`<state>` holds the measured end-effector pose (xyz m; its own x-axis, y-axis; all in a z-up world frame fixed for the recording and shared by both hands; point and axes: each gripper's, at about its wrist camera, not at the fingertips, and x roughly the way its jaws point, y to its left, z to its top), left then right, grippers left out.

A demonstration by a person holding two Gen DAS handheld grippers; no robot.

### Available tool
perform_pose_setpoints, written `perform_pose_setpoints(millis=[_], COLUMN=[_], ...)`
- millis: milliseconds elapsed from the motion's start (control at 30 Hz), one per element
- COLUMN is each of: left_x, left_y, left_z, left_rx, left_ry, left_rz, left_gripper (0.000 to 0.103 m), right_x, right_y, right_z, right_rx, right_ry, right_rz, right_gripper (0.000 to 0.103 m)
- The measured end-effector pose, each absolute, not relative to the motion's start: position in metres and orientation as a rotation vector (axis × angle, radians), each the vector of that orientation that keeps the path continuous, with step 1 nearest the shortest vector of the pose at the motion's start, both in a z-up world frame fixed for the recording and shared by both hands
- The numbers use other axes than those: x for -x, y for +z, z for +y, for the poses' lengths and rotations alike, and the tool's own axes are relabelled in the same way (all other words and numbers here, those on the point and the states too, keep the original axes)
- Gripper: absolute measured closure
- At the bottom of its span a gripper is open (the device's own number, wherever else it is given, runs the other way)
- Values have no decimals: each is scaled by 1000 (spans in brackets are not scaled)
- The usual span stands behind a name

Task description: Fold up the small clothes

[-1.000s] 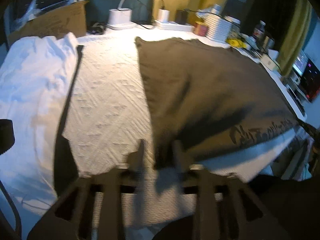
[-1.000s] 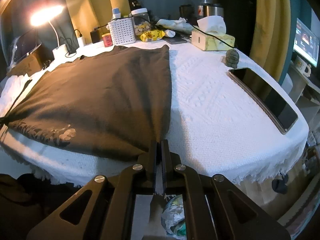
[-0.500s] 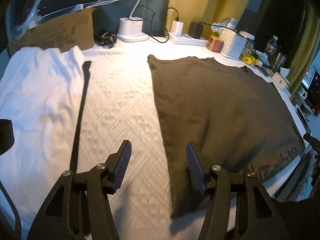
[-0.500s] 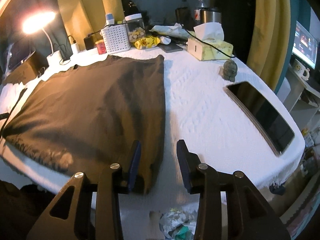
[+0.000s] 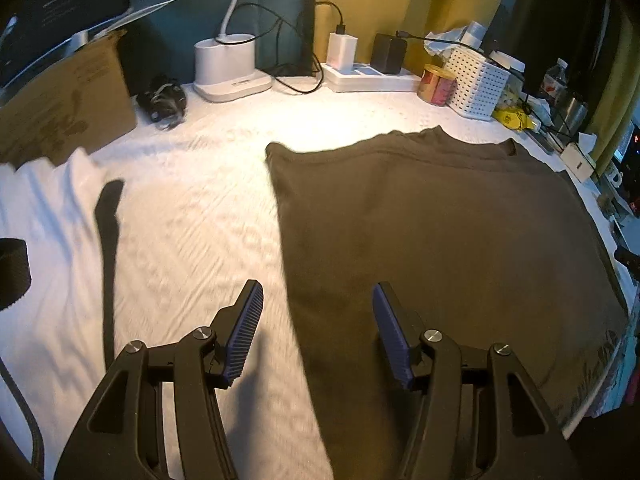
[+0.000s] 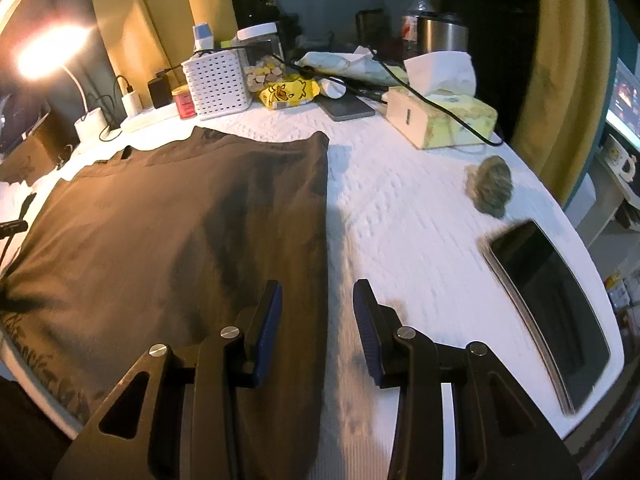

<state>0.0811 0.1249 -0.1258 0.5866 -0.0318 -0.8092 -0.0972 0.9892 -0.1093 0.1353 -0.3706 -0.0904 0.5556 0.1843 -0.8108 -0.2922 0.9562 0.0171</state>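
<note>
A dark brown T-shirt (image 5: 440,240) lies flat on the white textured tablecloth (image 5: 192,240), collar toward the back, sides folded in to straight edges. My left gripper (image 5: 318,308) is open and empty, above the shirt's left edge near the hem. In the right wrist view the same shirt (image 6: 168,240) fills the left half. My right gripper (image 6: 318,304) is open and empty, straddling the shirt's right edge above the cloth (image 6: 408,240).
White garment (image 5: 44,248) with a black strap (image 5: 108,240) lies left. At the back stand a cardboard box (image 5: 64,100), lamp base (image 5: 226,66), power strip (image 5: 368,76) and white basket (image 5: 478,84). On the right: tissue box (image 6: 440,116), small grey figure (image 6: 490,190), tablet (image 6: 548,304).
Both grippers were shut on the shirt's near corners a second ago. They have let go, opened and moved forward over the table; the shirt now lies flat.
</note>
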Motion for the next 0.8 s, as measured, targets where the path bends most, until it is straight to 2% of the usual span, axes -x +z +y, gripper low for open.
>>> perform_pose_setpoints(millis=[467, 533, 567, 633, 700, 800], left_x=[-143, -148, -151, -156, -161, -165], left_y=[-143, -144, -143, -142, -141, -140], left_z=[128, 128, 128, 128, 127, 124], left_rx=[55, 34, 23, 24, 13, -14], left_ry=[-8, -8, -7, -28, -33, -11], left_rz=[979, 969, 963, 961, 966, 958], left_gripper=[47, 62, 66, 95, 100, 101], right_x=[-201, -213, -219, -231, -243, -260], right_y=[-101, -103, -105, -110, -115, -121], right_z=[-354, -352, -351, -348, -343, -336], right_rx=[190, 201, 203, 206, 218, 229], right_ry=[321, 336, 342, 353, 356, 366], right_rz=[946, 951, 955, 959, 970, 982], right_gripper=[64, 64, 63, 63, 63, 63])
